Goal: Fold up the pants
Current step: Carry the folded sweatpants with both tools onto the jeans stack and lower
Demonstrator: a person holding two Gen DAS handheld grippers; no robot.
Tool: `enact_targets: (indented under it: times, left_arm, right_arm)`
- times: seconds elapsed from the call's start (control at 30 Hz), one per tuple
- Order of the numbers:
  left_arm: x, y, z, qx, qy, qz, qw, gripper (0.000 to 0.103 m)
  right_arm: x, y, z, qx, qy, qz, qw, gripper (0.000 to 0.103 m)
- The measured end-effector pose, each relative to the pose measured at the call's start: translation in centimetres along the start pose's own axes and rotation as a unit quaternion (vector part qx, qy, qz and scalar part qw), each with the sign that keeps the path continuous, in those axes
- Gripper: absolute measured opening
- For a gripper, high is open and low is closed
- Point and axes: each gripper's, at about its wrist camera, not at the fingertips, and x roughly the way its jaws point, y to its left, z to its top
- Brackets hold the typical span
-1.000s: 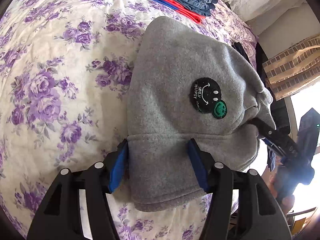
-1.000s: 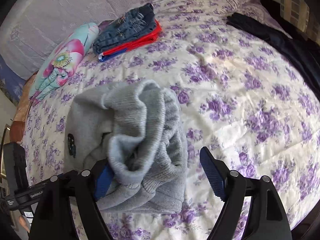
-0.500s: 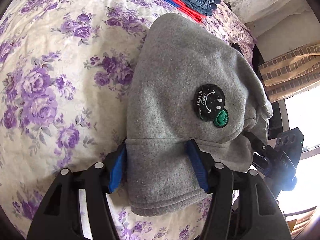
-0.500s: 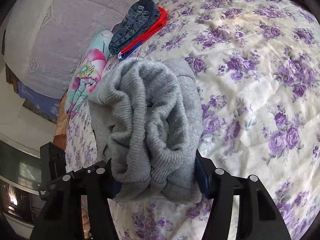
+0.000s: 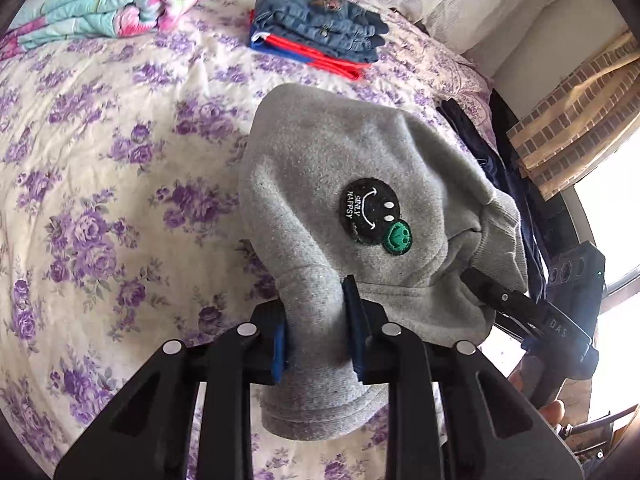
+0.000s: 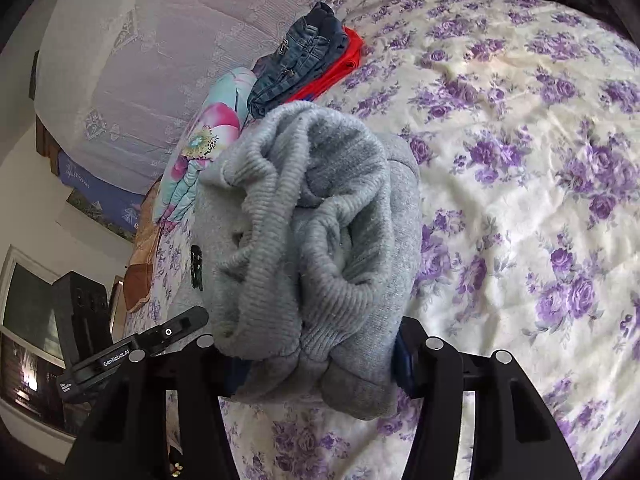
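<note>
**Both grippers clamped on the grey pants above the flowered bed**

On my left wrist camera, the left gripper (image 5: 318, 330) had its blue pads drawn in narrow and pinched on a bunched fold of the grey pants (image 5: 348, 168). The fleece spread away from the fingers and hung over the bedspread (image 5: 100, 160), cream with purple roses. I could read a round black patch (image 5: 369, 210) on the fabric: a white smile and the words "SMILY HAPPSY", with a small green smiley badge (image 5: 397, 237) touching its lower edge. The right gripper (image 5: 516, 308) reached in from the right under the ribbed waistband; white letters "DAS" showed on its body. Farther up the bed lay folded jeans (image 5: 320, 26) on top of red and blue clothes (image 5: 316, 58), and a floral quilt (image 5: 112, 0) in pink and turquoise sat near the top left. A dark garment (image 5: 492, 160) lay along the bed's right edge, beside a curtain (image 5: 576, 120) with a brick-like check and a bright window.

On my right wrist camera, the right gripper (image 6: 320, 364) was closed around a thick wad of the pants' ribbed band (image 6: 312, 232); one blue pad (image 6: 402, 364) peeked out at the right, the other was mostly buried in cloth. The left gripper (image 6: 132, 356) came in at lower left, and I read "GenRobot.AI" on it; a smaller label below was too fine to make out. A pale lace-patterned cover (image 6: 152, 40) rose behind the bed.
</note>
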Motion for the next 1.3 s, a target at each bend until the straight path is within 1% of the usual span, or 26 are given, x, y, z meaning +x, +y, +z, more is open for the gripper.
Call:
enact_targets:
  times: [0.07,0.13,0.2,0.27,0.33,0.4,0.47,0.5,0.57,0.63,0.67,0.73,0.8,0.83,0.87,0.9,0.93,1.0,1.03,1.07,1.1,1.13,1.17,1.2,1.3]
  left_arm:
    - [-0.9,-0.9,0.4,0.007,-0.011,-0.003,0.9999,0.023]
    - [-1.5,-1.8,1.6,0.015,-0.012,-0.002,0.9998,0.023]
    - [-2.0,-2.2,3.7,0.018,-0.012,-0.002,0.9998,0.023]
    - [-2.3,-2.4,6.7,0.016,-0.019,-0.001,0.9997,0.023]
    - [-2.6,-2.9,10.7,0.017,-0.033,0.011,0.9993,0.023]
    - [-2.5,-3.3,15.9,0.015,-0.038,0.026,0.9988,0.023]
    - [-1.8,-3.8,21.9,0.024,-0.04,0.045,0.9979,0.023]
    - [-1.4,-3.7,24.9,0.021,-0.048,0.049,0.9974,0.023]
    - [0.0,-2.9,30.6,0.012,-0.054,0.044,0.9975,0.023]
    - [2.2,-1.5,35.2,-0.009,-0.059,0.034,0.9976,0.023]
    - [3.8,-0.7,37.1,-0.017,-0.056,0.032,0.9978,0.023]
    - [7.3,1.4,39.8,-0.029,-0.045,0.028,0.9982,0.023]
    - [11.4,3.7,41.1,-0.035,-0.029,0.028,0.9986,0.023]
    - [13.5,4.8,41.3,-0.04,-0.018,0.028,0.9986,0.023]
    - [15.5,5.9,41.3,-0.044,-0.012,0.031,0.9985,0.028]
    - [16.8,6.8,41.1,-0.047,-0.016,0.018,0.9986,0.032]
    - [17.1,7.4,41.1,-0.053,-0.027,-0.004,0.9982,0.036]
    - [16.9,8.1,40.8,-0.051,-0.041,-0.038,0.9971,0.038]
    - [16.7,8.2,40.8,-0.046,-0.042,-0.046,0.997,0.042]
    - [16.4,8.5,40.8,-0.048,-0.045,-0.056,0.9963,0.049]
    - [16.0,8.6,40.8,-0.053,-0.049,-0.057,0.9958,0.056]
    - [15.4,8.8,40.6,-0.057,-0.061,-0.043,0.9956,0.076]
    - [14.3,8.7,40.3,-0.058,-0.082,-0.031,0.9945,0.085]
    - [13.3,8.5,40.1,-0.054,-0.097,-0.026,0.9935,0.085]
    - [10.4,8.3,39.1,-0.047,-0.115,-0.02,0.992,0.086]
  right_arm:
    - [-1.0,0.3,0.5,-0.006,-0.002,0.002,1.0,0.057]
    - [-1.8,0.7,1.8,-0.014,0.001,0.001,1.0,0.057]
    - [-1.8,1.9,4.3,-0.026,-0.001,-0.002,1.0,0.057]
    - [-1.6,3.9,7.7,-0.05,-0.015,-0.007,0.999,0.057]
    - [-0.6,6.3,12.2,-0.068,-0.023,-0.008,0.997,0.057]
    - [0.5,8.7,17.6,-0.082,-0.034,-0.009,0.996,0.057]
    - [2.3,10.9,23.5,-0.1,-0.04,-0.018,0.994,0.057]
    - [3.3,11.6,26.5,-0.101,-0.047,-0.017,0.994,0.057]
    - [6.0,12.8,31.8,-0.123,-0.061,-0.032,0.99,0.057]
    - [9.4,12.4,36.2,-0.121,-0.059,-0.034,0.99,0.058]
    - [11.0,12.1,37.7,-0.125,-0.055,-0.04,0.99,0.058]
    - [14.6,10.5,40.0,-0.125,-0.041,-0.05,0.99,0.057]
    - [18.5,7.8,40.9,-0.116,-0.02,-0.063,0.991,0.058]
    - [20.2,6.4,40.9,-0.11,-0.018,-0.075,0.991,0.06]
    - [21.2,5.3,40.8,-0.111,-0.025,-0.076,0.991,0.063]
    - [21.5,4.5,40.4,-0.112,-0.036,-0.054,0.992,0.069]
    - [21.3,4.0,40.3,-0.109,-0.045,-0.032,0.992,0.073]
    - [21.0,3.6,40.5,-0.101,-0.048,-0.005,0.994,0.078]
    - [20.9,3.5,40.8,-0.093,-0.043,0.002,0.995,0.079]
    - [20.6,3.5,41.0,-0.086,-0.041,0.007,0.995,0.079]
    - [20.0,3.9,41.1,-0.084,-0.043,0.005,0.995,0.079]
    - [19.3,4.3,41.1,-0.093,-0.051,-0.005,0.994,0.08]
    - [18.4,5.0,41.0,-0.106,-0.059,-0.023,0.992,0.082]
    - [17.6,5.7,41.0,-0.118,-0.067,-0.044,0.99,0.084]
    - [14.4,7.6,40.1,-0.139,-0.088,-0.097,0.982,0.086]
